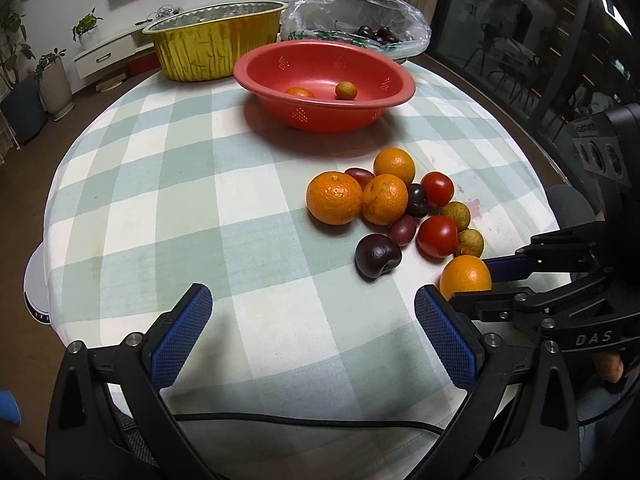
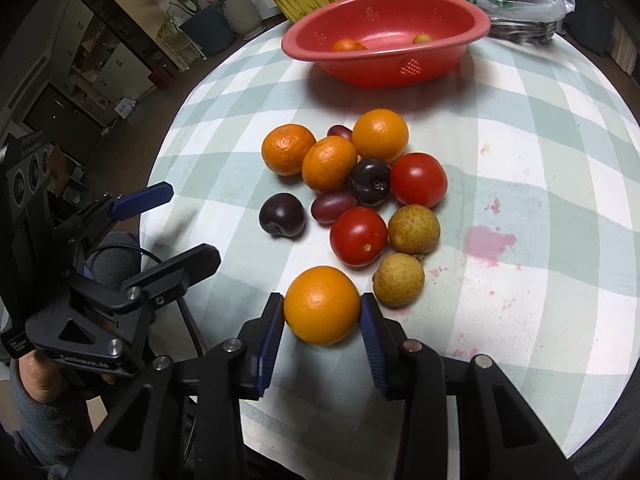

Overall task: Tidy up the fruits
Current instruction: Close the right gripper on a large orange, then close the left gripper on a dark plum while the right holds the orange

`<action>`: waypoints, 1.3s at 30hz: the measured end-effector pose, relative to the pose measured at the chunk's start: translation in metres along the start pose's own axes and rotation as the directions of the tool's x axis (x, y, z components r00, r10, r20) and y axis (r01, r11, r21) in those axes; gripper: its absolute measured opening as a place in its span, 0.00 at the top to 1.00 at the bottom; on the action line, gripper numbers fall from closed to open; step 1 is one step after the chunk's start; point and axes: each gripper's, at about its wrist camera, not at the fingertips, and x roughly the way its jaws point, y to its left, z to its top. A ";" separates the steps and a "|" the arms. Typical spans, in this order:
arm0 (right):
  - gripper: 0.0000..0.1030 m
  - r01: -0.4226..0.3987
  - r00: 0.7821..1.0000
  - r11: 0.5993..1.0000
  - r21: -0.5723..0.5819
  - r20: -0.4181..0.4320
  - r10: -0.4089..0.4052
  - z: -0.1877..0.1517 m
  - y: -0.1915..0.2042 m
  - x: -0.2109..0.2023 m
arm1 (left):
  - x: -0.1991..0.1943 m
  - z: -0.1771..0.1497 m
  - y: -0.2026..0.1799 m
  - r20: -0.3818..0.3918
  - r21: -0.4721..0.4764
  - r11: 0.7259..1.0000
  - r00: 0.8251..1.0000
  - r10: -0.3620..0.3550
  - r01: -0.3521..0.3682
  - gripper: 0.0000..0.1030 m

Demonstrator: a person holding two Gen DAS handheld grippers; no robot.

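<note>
I see my right gripper (image 2: 322, 316) clamped on a smooth round orange (image 2: 322, 305), its ribbed blue pads touching both sides, at the near edge of the fruit pile on the checked cloth (image 2: 520, 152). My left gripper (image 1: 314, 332) hangs spread wide, holding nothing.

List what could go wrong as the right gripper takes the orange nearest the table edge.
1. The right gripper has only its blue pad tips on the smooth round orange; it may slip out when lifted.
2. A tan speckled longan sits right beside one finger and could get nudged.
3. The red perforated plastic bowl lies beyond the fruit pile, so a low carry may scatter it.
</note>
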 end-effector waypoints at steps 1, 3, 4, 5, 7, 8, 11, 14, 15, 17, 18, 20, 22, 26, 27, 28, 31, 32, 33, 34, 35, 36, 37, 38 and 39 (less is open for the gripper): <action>0.60 -0.002 1.000 1.000 -0.001 0.000 0.002 -0.001 0.000 -0.001 | 0.002 0.000 -0.001 -0.002 0.004 1.000 1.000 0.000 0.000 0.00; 0.60 -0.010 1.000 1.000 -0.005 0.002 0.010 -0.002 0.000 -0.004 | 0.006 0.002 -0.003 -0.010 0.012 1.000 1.000 0.001 -0.001 0.00; 0.60 -0.011 1.000 1.000 -0.007 0.004 0.011 -0.003 -0.001 -0.006 | 0.009 0.003 -0.006 -0.018 0.022 1.000 1.000 0.001 -0.001 0.00; 0.60 -0.013 1.000 1.000 -0.006 0.004 0.013 -0.004 -0.003 -0.009 | 0.012 0.003 -0.008 -0.022 0.030 1.000 1.000 0.003 -0.002 0.00; 0.60 -0.017 1.000 1.000 0.003 0.009 0.017 -0.007 -0.007 -0.015 | 0.018 0.004 -0.015 -0.032 0.053 0.999 0.999 0.002 0.000 0.00; 0.60 -0.018 1.000 1.000 0.009 0.012 0.018 -0.008 -0.009 -0.017 | 0.020 0.005 -0.018 -0.036 0.063 0.998 0.999 -0.003 0.005 0.00; 0.60 -0.018 0.999 0.999 0.034 0.029 0.017 -0.012 -0.021 -0.029 | 0.026 0.009 -0.026 -0.037 0.085 0.996 0.999 -0.019 0.022 0.00; 0.60 -0.015 0.999 0.998 0.059 0.042 0.013 -0.013 -0.031 -0.035 | 0.031 0.013 -0.033 -0.034 0.102 0.994 0.999 -0.028 0.031 0.01; 0.60 -0.015 0.999 0.998 0.068 0.046 0.011 -0.014 -0.035 -0.037 | 0.031 0.014 -0.034 -0.034 0.106 0.994 0.999 -0.029 0.032 0.04; 0.60 -0.016 0.999 0.997 0.078 0.051 0.012 -0.015 -0.039 -0.039 | 0.034 0.017 -0.036 -0.036 0.114 0.993 0.999 -0.040 0.044 0.13; 0.60 -0.018 0.998 0.997 0.081 0.054 0.013 -0.015 -0.041 -0.039 | 0.035 0.017 -0.036 -0.039 0.115 0.992 0.998 -0.046 0.051 0.20; 0.60 -0.022 0.998 0.996 0.083 0.057 0.017 -0.015 -0.041 -0.039 | 0.038 0.018 -0.036 -0.048 0.119 0.991 0.997 -0.054 0.059 0.33; 0.60 -0.026 0.998 0.996 0.081 0.057 0.022 -0.016 -0.042 -0.039 | 0.041 0.018 -0.036 -0.061 0.121 0.990 0.996 -0.059 0.066 0.43; 0.60 -0.032 0.998 0.996 0.085 0.059 0.027 -0.017 -0.043 -0.038 | 0.044 0.017 -0.038 -0.069 0.133 0.988 0.995 -0.073 0.082 0.53; 0.60 -0.032 0.998 0.996 0.086 0.059 0.027 -0.017 -0.043 -0.038 | 0.044 0.017 -0.040 -0.070 0.138 0.987 0.995 -0.078 0.087 0.56; 0.60 -0.033 0.998 0.996 0.087 0.060 0.027 -0.017 -0.044 -0.038 | 0.045 0.017 -0.041 -0.068 0.140 0.986 0.995 -0.078 0.087 0.57; 0.60 -0.032 0.998 0.996 0.089 0.060 0.027 -0.017 -0.044 -0.038 | 0.046 0.018 -0.042 -0.064 0.143 0.986 0.995 -0.082 0.090 0.60; 0.60 -0.032 0.998 0.996 0.088 0.061 0.027 -0.017 -0.044 -0.038 | 0.046 0.018 -0.042 -0.063 0.142 0.986 0.995 -0.081 0.089 0.62; 0.60 -0.031 0.998 0.996 0.088 0.061 0.026 -0.017 -0.044 -0.038 | 0.047 0.018 -0.041 -0.061 0.140 0.986 0.995 -0.080 0.088 0.65; 0.60 -0.032 0.998 0.996 0.088 0.061 0.026 -0.017 -0.044 -0.038 | 0.047 0.019 -0.041 -0.059 0.139 0.986 0.995 -0.079 0.087 0.67; 0.60 -0.032 0.998 0.996 0.088 0.061 0.026 -0.017 -0.044 -0.038 | 0.047 0.019 -0.040 -0.059 0.138 0.987 0.995 -0.080 0.087 0.70; 0.60 -0.031 0.998 0.996 0.088 0.061 0.026 -0.017 -0.044 -0.038 | 0.047 0.019 -0.040 -0.058 0.138 0.986 0.995 -0.082 0.089 0.70; 0.60 -0.032 0.998 0.996 0.089 0.061 0.026 -0.017 -0.044 -0.038 | 0.047 0.019 -0.040 -0.058 0.140 0.986 0.995 -0.081 0.088 0.70; 0.60 -0.032 0.998 0.995 0.089 0.060 0.026 -0.017 -0.044 -0.038 | 0.047 0.019 -0.040 -0.058 0.143 0.986 0.995 -0.081 0.089 0.72; 0.60 -0.032 0.998 0.995 0.090 0.060 0.026 -0.017 -0.044 -0.038 | 0.047 0.018 -0.041 -0.057 0.146 0.985 0.995 -0.079 0.087 0.72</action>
